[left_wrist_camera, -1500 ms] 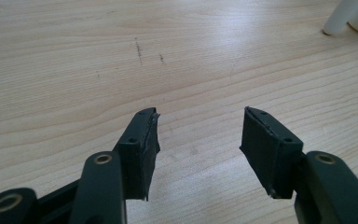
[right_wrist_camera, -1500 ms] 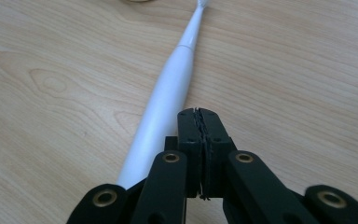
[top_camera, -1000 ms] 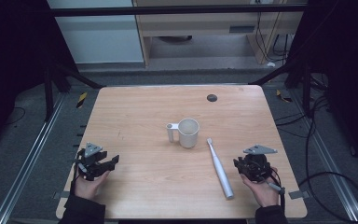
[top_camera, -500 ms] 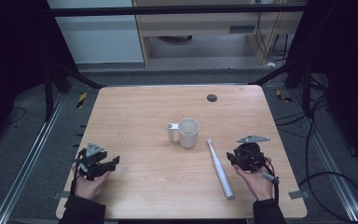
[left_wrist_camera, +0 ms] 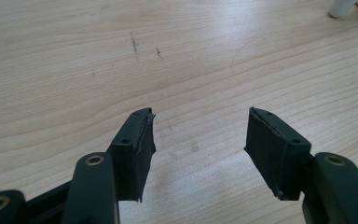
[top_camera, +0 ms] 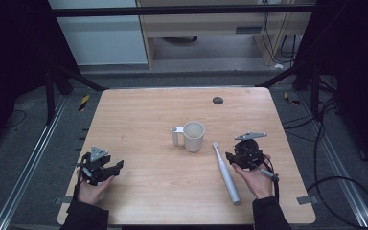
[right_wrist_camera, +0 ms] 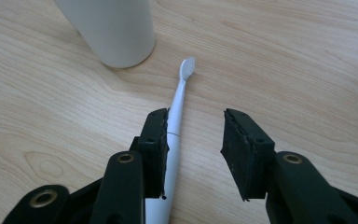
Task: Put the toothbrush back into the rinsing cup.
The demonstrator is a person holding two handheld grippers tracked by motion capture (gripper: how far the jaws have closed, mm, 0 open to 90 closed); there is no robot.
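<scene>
Right gripper [top_camera: 237, 157]: fingers apart, have just been opening, toothbrush [top_camera: 226, 173] beside them, not clamped.
Left gripper [top_camera: 106, 171]: fingers apart over bare desk [top_camera: 143, 115], near left.
Toothbrush: flat, right of cup [top_camera: 193, 136].

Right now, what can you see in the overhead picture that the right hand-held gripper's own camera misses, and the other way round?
The high view takes in the whole table, the mug's handle, a dark round spot near the far edge, and the left hand-held gripper. The right gripper view brings out the toothbrush's bristles and the open black pads. Both show the white mug, the toothbrush lying on the wood, and the right hand-held gripper beside it.
</scene>
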